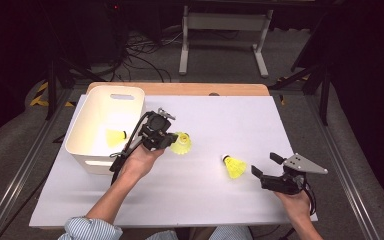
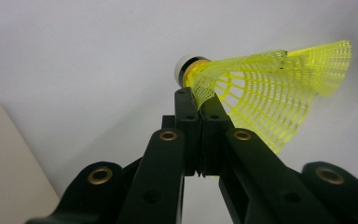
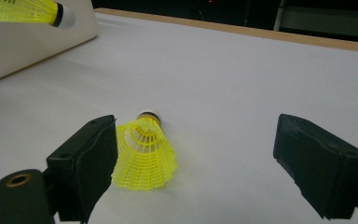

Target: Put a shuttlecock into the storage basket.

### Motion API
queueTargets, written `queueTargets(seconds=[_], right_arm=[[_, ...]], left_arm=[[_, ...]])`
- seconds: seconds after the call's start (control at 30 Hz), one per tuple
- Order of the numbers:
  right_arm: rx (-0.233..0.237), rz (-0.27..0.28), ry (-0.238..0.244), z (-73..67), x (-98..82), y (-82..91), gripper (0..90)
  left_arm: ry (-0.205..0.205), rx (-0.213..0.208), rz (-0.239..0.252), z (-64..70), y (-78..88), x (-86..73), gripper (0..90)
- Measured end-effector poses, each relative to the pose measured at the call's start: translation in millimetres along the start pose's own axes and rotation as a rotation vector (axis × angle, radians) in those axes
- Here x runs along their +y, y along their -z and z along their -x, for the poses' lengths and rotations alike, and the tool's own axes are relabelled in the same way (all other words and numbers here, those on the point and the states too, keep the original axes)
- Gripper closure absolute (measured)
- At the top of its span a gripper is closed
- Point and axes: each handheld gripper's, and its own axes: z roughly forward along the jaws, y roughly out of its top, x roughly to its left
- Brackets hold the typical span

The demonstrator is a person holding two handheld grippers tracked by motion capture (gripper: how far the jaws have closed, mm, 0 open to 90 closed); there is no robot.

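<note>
Left gripper [image 1: 172, 140] clamped on a yellow shuttlecock's [image 1: 182, 144] skirt just right of the bin [image 1: 82, 135], right gripper [image 1: 265, 167] spread wide, empty, second shuttlecock [image 1: 234, 167] lying just left of it, third shuttlecock [image 1: 115, 137] inside bin, half hidden

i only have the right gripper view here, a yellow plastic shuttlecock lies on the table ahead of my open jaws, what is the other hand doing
Observer: The left hand-held gripper is shut on the skirt of a second yellow plastic mesh shuttlecock.
Operator: where is it holding that
Observer: Just right of the white plastic bin in the high view.
Operator: anything in the bin
Observer: A third yellow shuttlecock lies inside.
</note>
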Motion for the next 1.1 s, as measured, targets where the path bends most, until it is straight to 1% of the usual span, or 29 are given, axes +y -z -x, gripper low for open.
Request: queueTargets(seconds=[0.13,0.17,0.23,0.27,0.33,0.37,0.43,0.5,0.57,0.83,1.1], right_arm=[[-0.008,0.010,-0.006,2.9,-10.1,4.6,13.6],[-0.010,0.012,-0.011,3.2,-11.9,5.6,13.6],[-0.010,0.020,-0.020,4.3,-15.3,8.2,13.8],[-0.015,0.023,-0.020,4.7,-16.6,9.3,13.8],[-0.026,0.014,-0.005,4.2,-18.5,9.7,13.9],[-0.031,0.009,0.002,4.2,-19.1,9.7,14.0],[-0.022,0.014,-0.008,4.0,-20.3,10.2,14.1],[-0.024,0.007,-0.004,2.8,-21.6,9.9,14.1],[-0.022,0.000,0.004,1.4,-22.1,9.3,14.1],[-0.015,0.001,-0.006,1.8,-22.8,8.3,14.0],[-0.014,-0.004,-0.002,1.1,-23.2,6.5,14.0]], left_arm=[[-0.001,0.005,0.001,-0.3,3.1,1.7,89.0],[-0.007,0.010,-0.001,-0.6,3.8,2.2,89.0],[-0.003,0.010,-0.001,-0.5,4.6,2.5,89.0],[-0.002,0.010,-0.003,-0.5,4.9,2.8,89.0],[-0.003,0.008,-0.003,-0.5,5.8,3.1,89.0],[-0.001,0.007,-0.001,-0.7,6.8,3.3,89.0],[-0.002,0.007,0.002,-2.0,9.4,4.0,89.0],[0.008,-0.004,0.009,-3.8,12.5,4.6,89.0],[0.013,-0.007,0.014,-5.3,15.0,4.9,89.0],[0.023,-0.006,0.021,-12.0,21.8,6.0,89.0],[0.027,-0.002,0.036,-18.3,29.9,10.2,89.0]])
